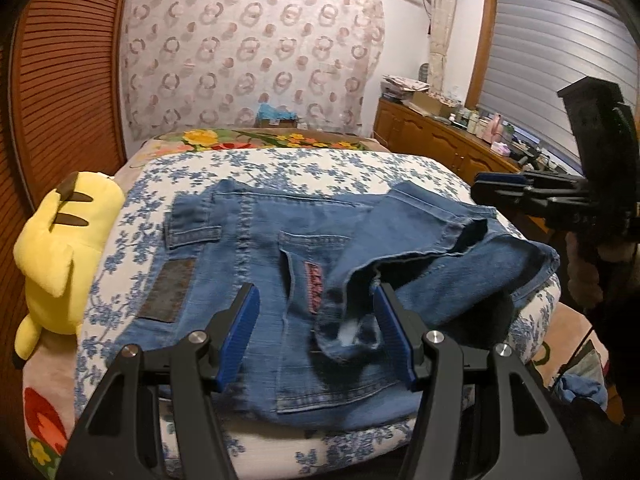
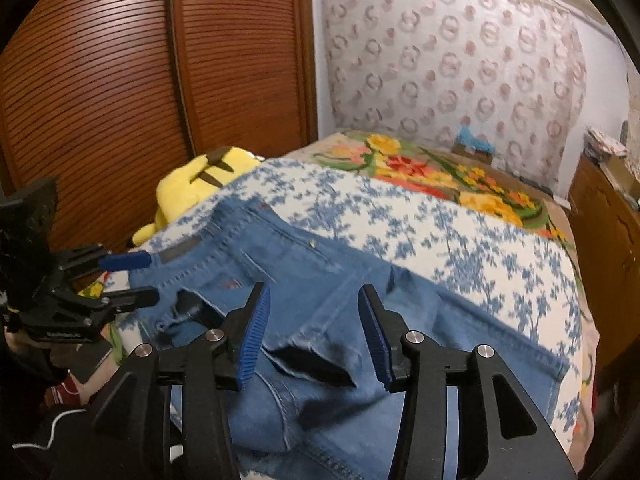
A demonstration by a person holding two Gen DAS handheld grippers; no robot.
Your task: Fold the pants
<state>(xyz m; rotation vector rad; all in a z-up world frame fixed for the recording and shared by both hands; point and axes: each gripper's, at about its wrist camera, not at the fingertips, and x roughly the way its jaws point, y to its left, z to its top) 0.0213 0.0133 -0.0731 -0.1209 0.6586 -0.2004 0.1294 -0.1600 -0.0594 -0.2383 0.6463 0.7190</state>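
Looking down my two cameras, I see the jeans (image 1: pixel 256 264) lying on the blue-flowered quilt (image 1: pixel 320 168) at the near end of the bed, waistband to the left with its dark patch (image 1: pixel 168 292) facing up, and a leg folded back over the seat so its hem sits bunched near the middle. My left gripper (image 1: pixel 316 332) hangs over the near edge of the jeans with its jaws apart; the crumpled hem lies between the blue pads (image 1: pixel 240 336) and brushes the right one, but nothing is pinched. My right gripper (image 2: pixel 316 340) hovers over the folded leg on the right side, jaws likewise apart and empty, the denim below them blurred. Each gripper shows in the other's view, at the side of the jeans. A yellow plush (image 1: pixel 60 256) lies just left of the quilt against the slatted wooden doors (image 2: pixel 120 80). Beyond the quilt, a flowered blanket (image 2: pixel 440 168) covers the far bed, with a patterned curtain (image 1: pixel 248 52) behind and a wooden cabinet (image 1: pixel 432 140) far right.
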